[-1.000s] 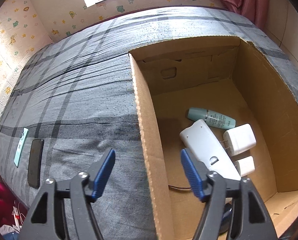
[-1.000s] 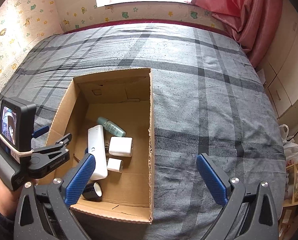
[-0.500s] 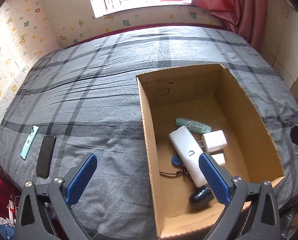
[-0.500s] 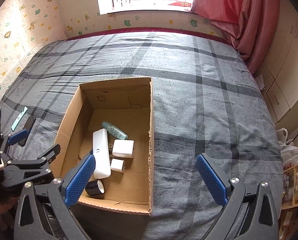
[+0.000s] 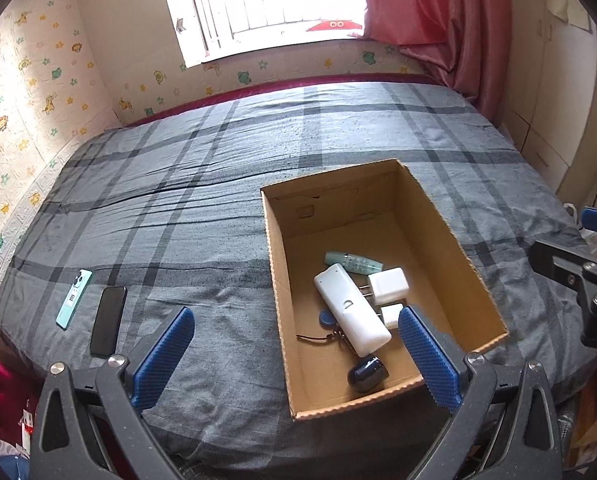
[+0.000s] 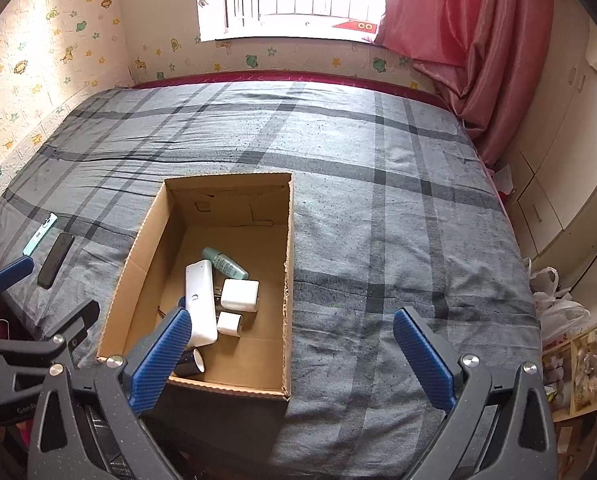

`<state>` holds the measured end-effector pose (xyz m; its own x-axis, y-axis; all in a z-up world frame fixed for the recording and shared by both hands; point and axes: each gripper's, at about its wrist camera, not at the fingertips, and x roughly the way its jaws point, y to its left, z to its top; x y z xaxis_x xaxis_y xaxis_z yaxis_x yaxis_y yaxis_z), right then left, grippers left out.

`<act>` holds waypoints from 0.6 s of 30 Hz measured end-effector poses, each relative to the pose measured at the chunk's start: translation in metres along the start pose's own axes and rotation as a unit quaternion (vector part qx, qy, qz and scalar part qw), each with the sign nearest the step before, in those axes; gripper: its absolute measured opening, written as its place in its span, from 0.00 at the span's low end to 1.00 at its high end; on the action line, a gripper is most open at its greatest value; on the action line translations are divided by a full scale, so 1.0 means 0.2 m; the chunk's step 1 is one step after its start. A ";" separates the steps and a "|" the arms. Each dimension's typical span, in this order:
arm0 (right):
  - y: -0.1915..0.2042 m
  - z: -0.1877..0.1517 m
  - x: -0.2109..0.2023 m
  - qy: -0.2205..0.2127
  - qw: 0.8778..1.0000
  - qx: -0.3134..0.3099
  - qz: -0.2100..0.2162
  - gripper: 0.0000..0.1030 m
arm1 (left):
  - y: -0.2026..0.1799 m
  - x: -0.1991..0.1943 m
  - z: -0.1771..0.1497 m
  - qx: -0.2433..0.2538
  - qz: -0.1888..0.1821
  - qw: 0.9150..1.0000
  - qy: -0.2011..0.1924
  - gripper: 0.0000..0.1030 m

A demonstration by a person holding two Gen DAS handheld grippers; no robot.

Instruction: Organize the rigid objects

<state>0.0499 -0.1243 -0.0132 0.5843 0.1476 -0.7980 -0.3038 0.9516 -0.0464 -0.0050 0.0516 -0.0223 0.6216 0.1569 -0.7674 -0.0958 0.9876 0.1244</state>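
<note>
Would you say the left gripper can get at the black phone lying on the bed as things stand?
Probably yes. The black phone lies flat on the bedspread, apart from the teal phone beside it, with nothing on top. The left gripper is empty, jaws wide open, and the cardboard box sits off to the other side.

The left gripper (image 5: 294, 356) is sitting wider apart and empty, while the cardboard box (image 5: 438, 216) is shrinking toward frame centre.

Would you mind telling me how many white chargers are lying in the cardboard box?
2. The larger white charger lies right of the white remote; the smaller white charger sits just nearer the camera. More could hide under the remote.
</note>
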 end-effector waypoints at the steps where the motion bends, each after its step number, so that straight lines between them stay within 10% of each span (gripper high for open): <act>1: 0.00 0.00 -0.02 -0.001 1.000 0.000 -0.002 1.00 | 0.00 -0.02 0.00 -0.001 0.000 1.000 -0.003 1.00; 18: 0.03 -0.05 -0.20 -0.024 1.000 -0.012 -0.014 1.00 | -0.07 -0.22 -0.04 0.006 -0.007 1.000 -0.024 1.00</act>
<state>0.0164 -0.1283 0.0126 0.6280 0.1348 -0.7664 -0.3049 0.9488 -0.0829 -0.0377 0.0309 0.0043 0.6594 0.1431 -0.7381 -0.0776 0.9894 0.1225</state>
